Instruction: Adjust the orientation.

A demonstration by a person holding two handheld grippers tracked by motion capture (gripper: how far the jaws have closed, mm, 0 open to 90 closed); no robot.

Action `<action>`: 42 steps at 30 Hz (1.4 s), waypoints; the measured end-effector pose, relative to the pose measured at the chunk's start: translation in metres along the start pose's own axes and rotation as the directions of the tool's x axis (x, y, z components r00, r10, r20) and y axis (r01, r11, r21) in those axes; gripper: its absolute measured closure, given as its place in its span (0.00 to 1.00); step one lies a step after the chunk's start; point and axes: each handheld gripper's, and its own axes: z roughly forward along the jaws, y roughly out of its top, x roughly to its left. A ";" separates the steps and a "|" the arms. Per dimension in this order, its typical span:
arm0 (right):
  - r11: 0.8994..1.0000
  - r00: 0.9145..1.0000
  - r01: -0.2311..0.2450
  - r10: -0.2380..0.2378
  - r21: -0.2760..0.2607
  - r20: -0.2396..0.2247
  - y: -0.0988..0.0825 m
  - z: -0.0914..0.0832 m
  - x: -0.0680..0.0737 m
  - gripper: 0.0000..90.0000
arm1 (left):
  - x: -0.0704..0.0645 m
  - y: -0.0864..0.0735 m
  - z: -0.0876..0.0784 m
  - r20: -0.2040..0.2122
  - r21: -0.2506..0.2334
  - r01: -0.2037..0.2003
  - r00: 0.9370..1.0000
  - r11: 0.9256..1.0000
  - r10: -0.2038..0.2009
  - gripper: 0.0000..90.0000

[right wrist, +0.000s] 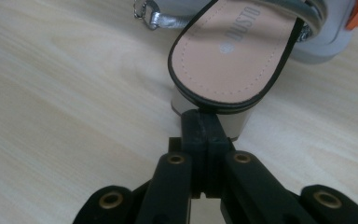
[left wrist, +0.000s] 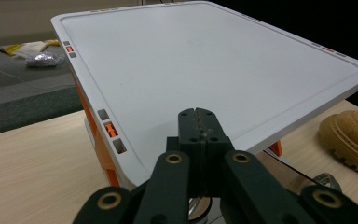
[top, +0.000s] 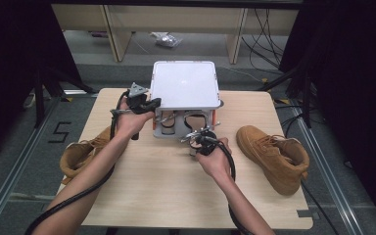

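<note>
High view: I have the left gripper (top: pixel 149 104) at the near left corner of the white shoe rack (top: pixel 185 84), jaws pressed together on nothing. In the left gripper view its tips sit just over the rack's top panel edge. My right gripper (top: pixel 196 137) is in front of the rack, also clamped empty. In the right gripper view its tips are right at the block heel of a sandal (right wrist: pixel 235 51) that pokes out from under the rack. One tan boot (top: pixel 274 156) lies right of the rack, another (top: pixel 85 152) left of it.
</note>
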 end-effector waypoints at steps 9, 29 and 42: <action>0.998 0.998 0.024 -0.020 -0.058 0.060 0.011 -0.001 -0.004 1.00 | 0.000 0.000 0.000 0.000 0.000 0.000 1.000 1.000 0.000 1.00; 0.993 0.994 -0.013 0.025 -0.113 0.105 0.022 0.015 -0.014 1.00 | 0.000 0.000 0.000 0.000 -0.002 0.000 1.000 1.000 0.000 1.00; 0.990 0.988 -0.023 0.044 -0.141 0.149 0.031 0.024 -0.020 1.00 | 0.000 0.000 0.000 0.001 -0.003 0.001 1.000 1.000 -0.001 1.00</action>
